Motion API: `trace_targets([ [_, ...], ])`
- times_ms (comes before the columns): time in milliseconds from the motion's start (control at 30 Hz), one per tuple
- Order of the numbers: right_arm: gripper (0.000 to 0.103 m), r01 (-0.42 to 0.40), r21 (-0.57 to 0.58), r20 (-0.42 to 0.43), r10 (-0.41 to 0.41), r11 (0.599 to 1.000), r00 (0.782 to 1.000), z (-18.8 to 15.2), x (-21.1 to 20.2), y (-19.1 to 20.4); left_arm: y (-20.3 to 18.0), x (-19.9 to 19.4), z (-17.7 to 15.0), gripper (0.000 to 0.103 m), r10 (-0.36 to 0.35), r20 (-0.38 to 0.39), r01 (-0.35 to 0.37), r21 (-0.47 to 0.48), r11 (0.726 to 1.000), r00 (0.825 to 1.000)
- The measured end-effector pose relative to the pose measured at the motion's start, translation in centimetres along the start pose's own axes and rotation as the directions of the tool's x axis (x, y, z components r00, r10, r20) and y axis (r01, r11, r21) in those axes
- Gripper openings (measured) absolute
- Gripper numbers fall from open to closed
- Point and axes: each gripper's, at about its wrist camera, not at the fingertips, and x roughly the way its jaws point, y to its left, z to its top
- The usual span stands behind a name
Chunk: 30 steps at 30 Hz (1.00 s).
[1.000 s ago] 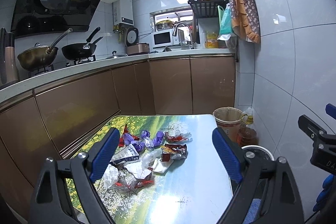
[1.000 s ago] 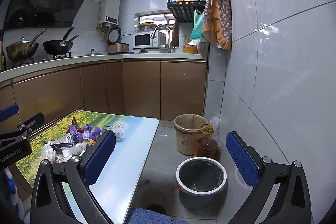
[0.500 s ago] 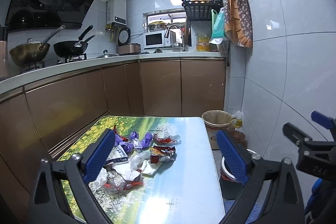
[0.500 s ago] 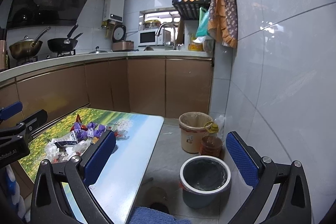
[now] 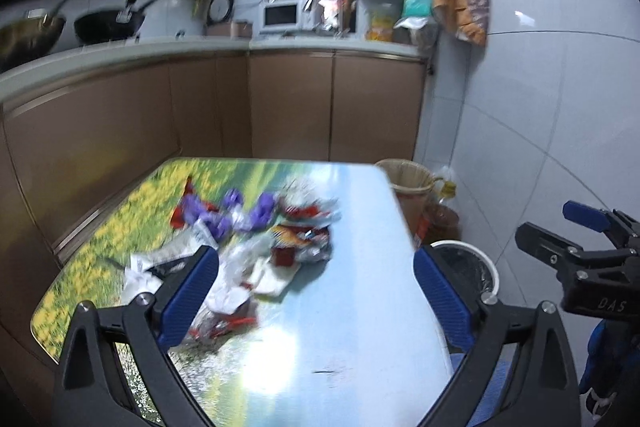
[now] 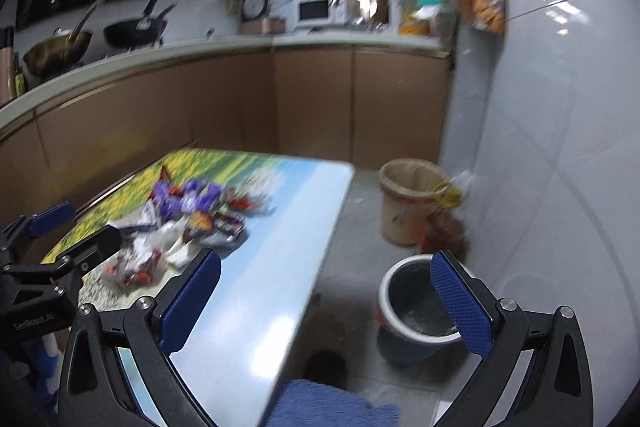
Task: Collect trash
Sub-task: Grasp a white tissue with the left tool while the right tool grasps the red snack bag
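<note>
A heap of crumpled wrappers [image 5: 248, 243] [image 6: 188, 223], purple, red, orange and white, lies on the left half of a low table [image 5: 352, 307] [image 6: 264, 291] with a printed landscape top. My left gripper [image 5: 316, 291] hangs open just above the table, its left finger at the near edge of the heap, nothing between the pads. My right gripper [image 6: 326, 301] is open too, off the table's right edge, above the floor. A grey bin with a white rim [image 6: 416, 311] [image 5: 468, 267] stands on the floor right of the table. Both views are motion-blurred.
A beige lined bucket [image 6: 408, 199] and a brown jar [image 6: 444, 231] stand by the tiled wall beyond the grey bin. Brown cabinets and a counter with pans and a microwave run behind the table. A blue cloth [image 6: 324, 403] lies at the lower edge.
Both grippers have dropped and tilted downward toward the table. The wrapper heap and the grey bin now look nearer and larger. Both stay open and empty.
</note>
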Motion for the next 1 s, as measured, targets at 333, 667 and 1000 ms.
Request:
trace_targets([
  [333, 0.078, -0.252, -0.035, -0.223, 0.239, 0.967, 0.945, 0.1, 9.9, 7.0, 14.3, 4.2, -3.3, 0.098, 0.163, -0.162, -0.194, -0.199, 0.96, 0.973],
  [667, 0.055, -0.345, -0.056, -0.327, 0.309, 0.937, 0.893, 0.3, 17.1, 12.9, 19.8, 8.1, -4.7, 0.085, 0.17, -0.268, -0.246, -0.283, 0.927, 0.948],
  [1000, 0.046, -0.401, 0.016, -0.392, 0.375, 0.916, 0.84, 0.6, 20.4, 13.9, 20.5, 10.2, -5.5, 0.074, 0.128, -0.301, -0.225, -0.315, 0.922, 0.945],
])
